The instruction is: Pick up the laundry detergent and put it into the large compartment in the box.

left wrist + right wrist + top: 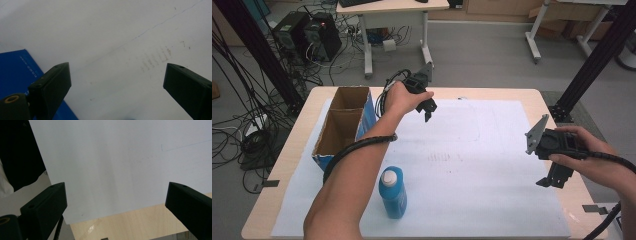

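Grippers idle above the sheet, bottle waiting

Nearest, one blue bottle (392, 193) stands upright on the white sheet (472, 165), near left. One right gripper (554, 179), jaws apart and empty, hovers at the right edge. Farther off, one left gripper (428, 106), jaws likewise apart, hangs beside one two-compartment cardboard box (342, 127). Judged step: reaching; next, the left gripper must come back toward the bottle and close on it.

Blue bottle (392, 194), white cap; brown box (343, 122).

No legible text: the print on the blue box (17, 67) is too small to read.
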Available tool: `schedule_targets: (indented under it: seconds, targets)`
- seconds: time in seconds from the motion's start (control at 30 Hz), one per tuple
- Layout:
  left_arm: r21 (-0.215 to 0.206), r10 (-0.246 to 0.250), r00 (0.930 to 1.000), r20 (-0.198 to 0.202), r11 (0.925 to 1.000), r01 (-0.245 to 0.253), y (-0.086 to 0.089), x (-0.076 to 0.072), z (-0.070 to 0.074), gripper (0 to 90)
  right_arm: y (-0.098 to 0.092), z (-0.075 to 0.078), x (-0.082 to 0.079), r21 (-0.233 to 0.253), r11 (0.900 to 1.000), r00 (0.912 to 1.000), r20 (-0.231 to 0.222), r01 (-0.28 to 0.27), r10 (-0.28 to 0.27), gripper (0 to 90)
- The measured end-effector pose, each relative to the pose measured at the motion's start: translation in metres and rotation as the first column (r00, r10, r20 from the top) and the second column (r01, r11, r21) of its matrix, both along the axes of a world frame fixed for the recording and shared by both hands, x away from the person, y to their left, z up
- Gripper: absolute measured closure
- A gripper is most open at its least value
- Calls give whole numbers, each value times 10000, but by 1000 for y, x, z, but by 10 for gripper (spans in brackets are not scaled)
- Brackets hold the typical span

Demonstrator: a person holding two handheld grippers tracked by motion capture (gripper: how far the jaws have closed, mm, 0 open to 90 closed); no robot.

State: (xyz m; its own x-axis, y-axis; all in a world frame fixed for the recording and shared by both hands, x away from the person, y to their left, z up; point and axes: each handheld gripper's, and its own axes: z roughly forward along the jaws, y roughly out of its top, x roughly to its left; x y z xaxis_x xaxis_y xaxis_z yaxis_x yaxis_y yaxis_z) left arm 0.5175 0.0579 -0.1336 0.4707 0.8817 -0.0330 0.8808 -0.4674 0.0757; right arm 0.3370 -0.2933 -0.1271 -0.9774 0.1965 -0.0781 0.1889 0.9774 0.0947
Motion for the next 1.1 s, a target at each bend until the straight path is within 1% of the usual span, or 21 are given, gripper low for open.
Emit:
schedule_targets:
  seconds: [0.2,0.23,0.33,0.37,0.4,0.5,0.6,0.7,0.83,0.93,1.0,1.1]
  targets:
    - [-182,108,9998,167,9998,-105,4,-4,7,81,1,1,0,-36,10000,10000,34,-20,20,35]
    - [-138,54,9999,155,9999,-52,4,-4,8,81,1,1,0,-34,10000,10000,30,-17,17,35]
    - [-206,59,9997,227,9998,-55,7,-8,13,81,2,1,0,-70,10000,10000,1,-6,6,35]
    - [-245,131,9996,253,9996,-125,8,-10,15,80,2,1,-1,-33,10000,10000,8,1,-1,35]
    - [-223,51,9996,265,9997,-45,10,-12,18,80,2,0,0,-22,10000,10000,-1,-32,32,35]
    - [-290,163,9992,375,9995,-152,15,-19,26,81,5,-2,0,-17,9999,9999,-22,-104,104,36]
    - [-325,296,9983,494,9991,-280,19,-28,33,80,7,-2,-1,-20,9999,9999,-10,-114,114,35]
    - [-408,290,9978,590,9988,-266,22,-37,41,80,10,-1,-3,17,9996,9996,54,-270,270,35]
    - [-480,280,9966,781,9986,-243,26,-55,54,78,14,1,-5,32,9992,9992,71,-401,401,35]
    - [-463,192,9966,805,9988,-156,26,-66,60,78,16,3,-7,29,9989,9989,128,-461,460,35]
    - [-438,142,9966,811,9990,-106,27,-73,64,77,17,4,-9,27,9992,9991,91,-404,404,36]
    - [-495,162,9958,903,9987,-118,29,-86,71,76,18,5,-11,21,9990,9989,118,-451,451,36]
